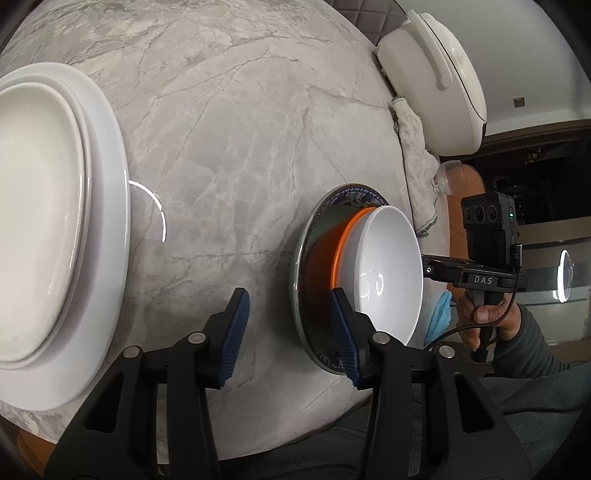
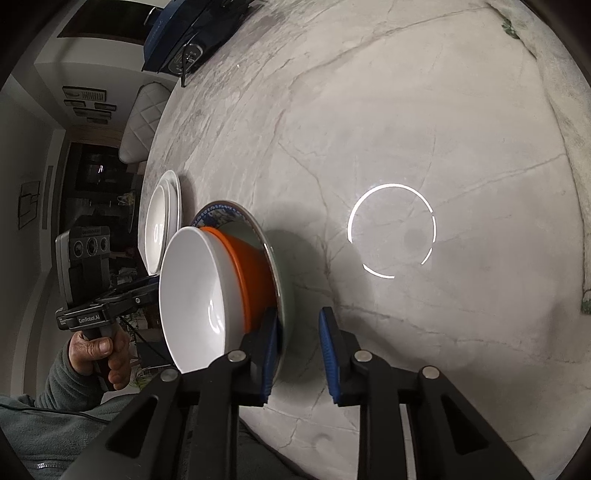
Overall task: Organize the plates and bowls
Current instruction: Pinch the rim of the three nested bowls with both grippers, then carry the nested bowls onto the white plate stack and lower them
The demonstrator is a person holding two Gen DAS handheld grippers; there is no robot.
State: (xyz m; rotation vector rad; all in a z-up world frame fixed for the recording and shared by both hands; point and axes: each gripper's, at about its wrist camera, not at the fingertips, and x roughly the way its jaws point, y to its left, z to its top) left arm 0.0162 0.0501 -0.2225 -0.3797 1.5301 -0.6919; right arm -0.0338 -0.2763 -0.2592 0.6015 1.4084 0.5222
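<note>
A blue-patterned plate (image 1: 360,194) (image 2: 218,214) lies on the marble table (image 1: 229,140) near its front edge. An orange bowl (image 1: 321,258) (image 2: 255,266) stands on it, with a white bowl (image 1: 388,273) (image 2: 192,280) nested inside. My left gripper (image 1: 291,332) straddles the plate's left rim: one pad is inside by the orange bowl, the other stands off over bare table. My right gripper (image 2: 298,350) straddles the opposite rim the same way, with a gap at its outer pad. Both are open. Two stacked white plates (image 1: 107,221) (image 2: 162,218) lie further left.
A white lidded pot (image 1: 436,85) and a crumpled cloth (image 1: 413,147) sit along the table's right edge, with a blue face mask (image 1: 439,310) beyond it. A dark blue object (image 2: 184,33) lies at the far end. A person's hands (image 1: 484,317) (image 2: 96,347) hold the gripper handles.
</note>
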